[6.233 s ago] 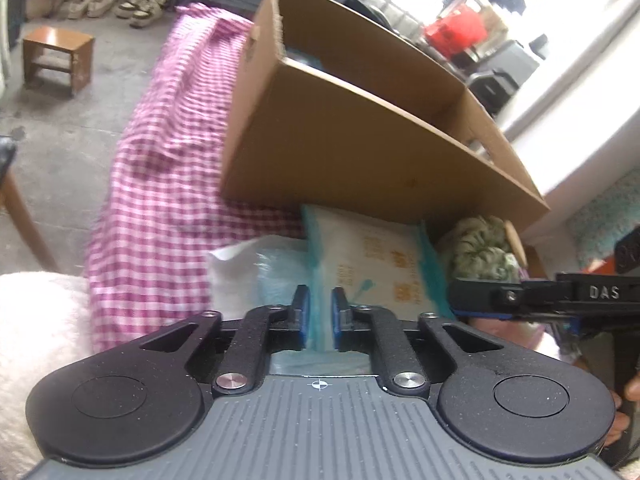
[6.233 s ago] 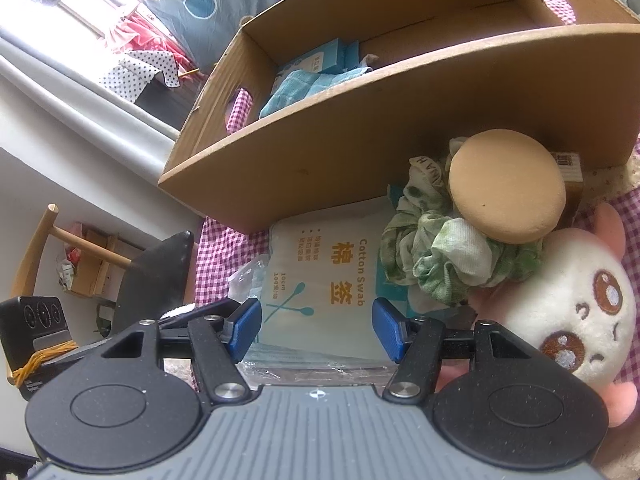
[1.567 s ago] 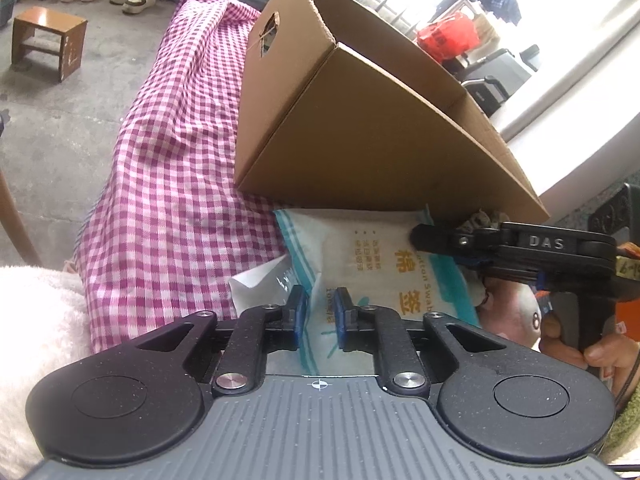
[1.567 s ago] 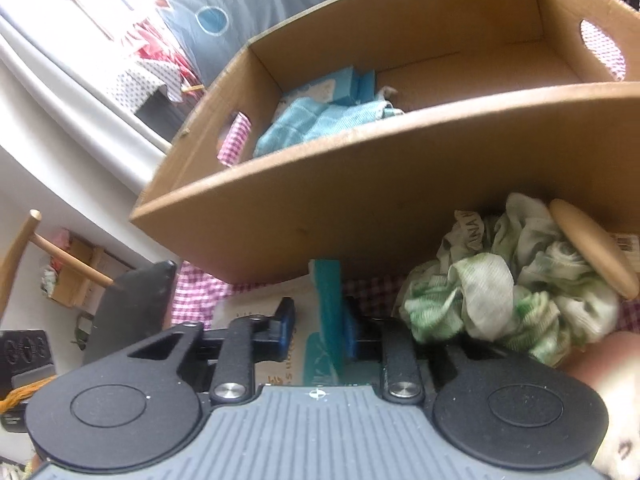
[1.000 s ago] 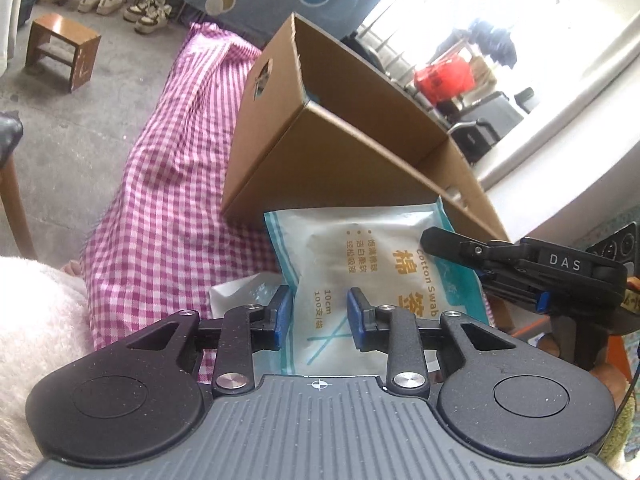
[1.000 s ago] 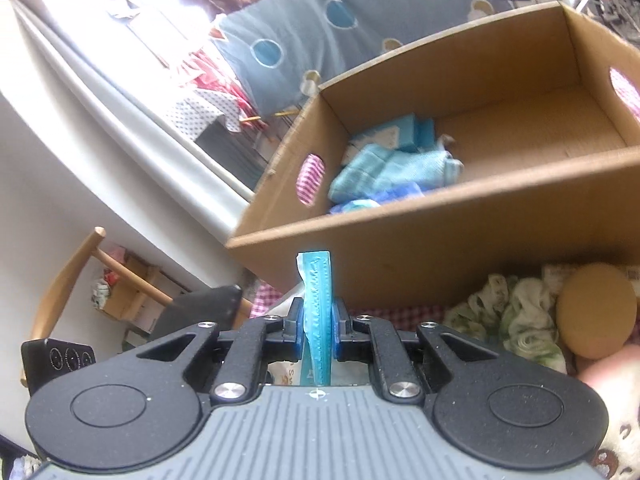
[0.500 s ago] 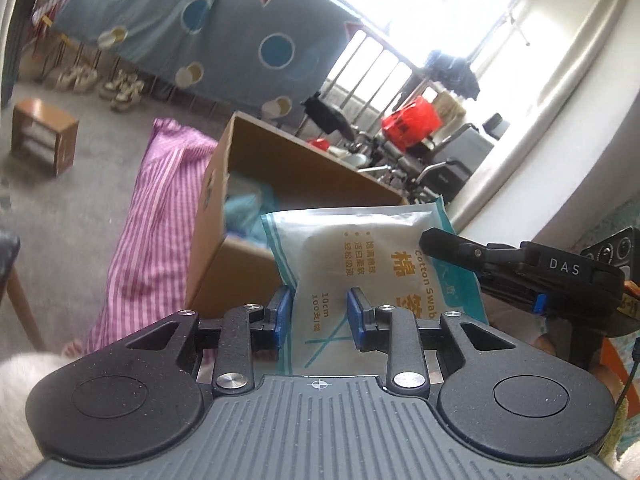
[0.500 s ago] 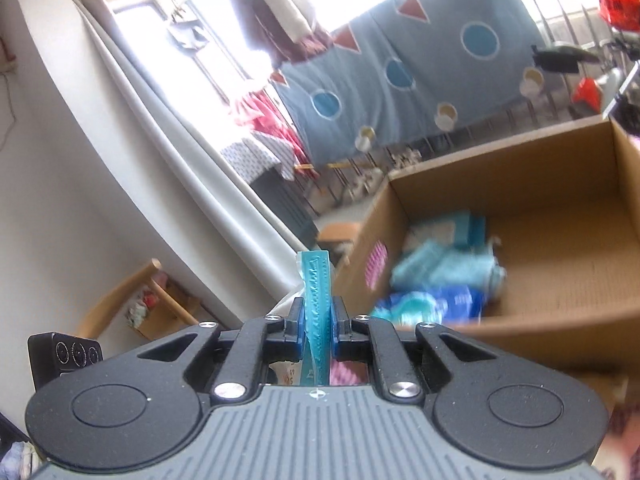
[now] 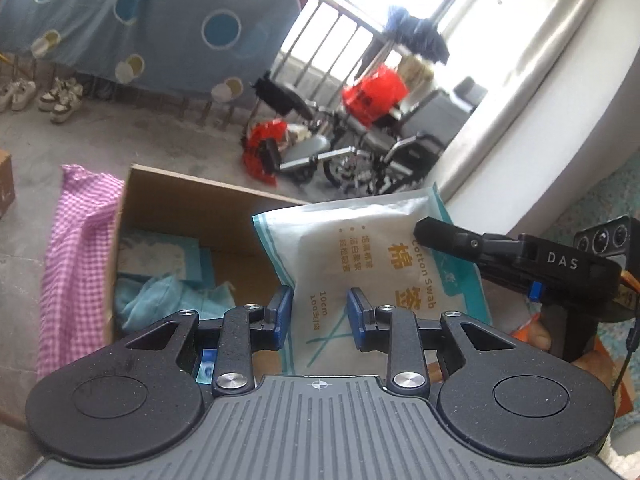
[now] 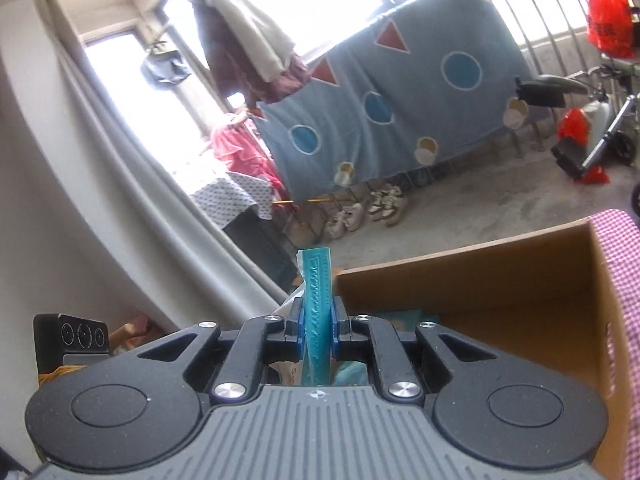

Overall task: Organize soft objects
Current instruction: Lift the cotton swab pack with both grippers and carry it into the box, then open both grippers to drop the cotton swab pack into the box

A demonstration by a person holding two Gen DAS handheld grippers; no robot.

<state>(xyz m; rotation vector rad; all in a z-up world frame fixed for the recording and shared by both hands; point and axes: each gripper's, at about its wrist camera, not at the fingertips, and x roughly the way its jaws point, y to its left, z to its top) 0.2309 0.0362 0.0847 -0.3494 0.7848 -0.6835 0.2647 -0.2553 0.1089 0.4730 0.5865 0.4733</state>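
A white and teal cotton swab bag (image 9: pixel 360 264) hangs in the air between both grippers, over the near rim of an open cardboard box (image 9: pixel 192 208). In the left wrist view my left gripper (image 9: pixel 320 316) is shut on the bag's lower part, its blue pads pressing on it. My right gripper (image 9: pixel 424 232) reaches in from the right and pinches the bag's right edge. The right wrist view shows the right gripper (image 10: pixel 318 320) shut on the bag's teal sealed seam (image 10: pixel 316 280), with the box (image 10: pixel 460 292) below it.
A teal cloth (image 9: pixel 160 304) and a blue-white pack (image 9: pixel 160 252) lie inside the box. A pink checked cloth (image 9: pixel 76 260) covers the surface left of the box. Beyond are a hanging blue sheet (image 9: pixel 140 20), shoes (image 9: pixel 60 96), scooters (image 9: pixel 360 148) and a curtain (image 10: pixel 120 200).
Both grippers have risen together with the bag, from in front of the box's near wall to above its rim. The box's inside has come into sight below.
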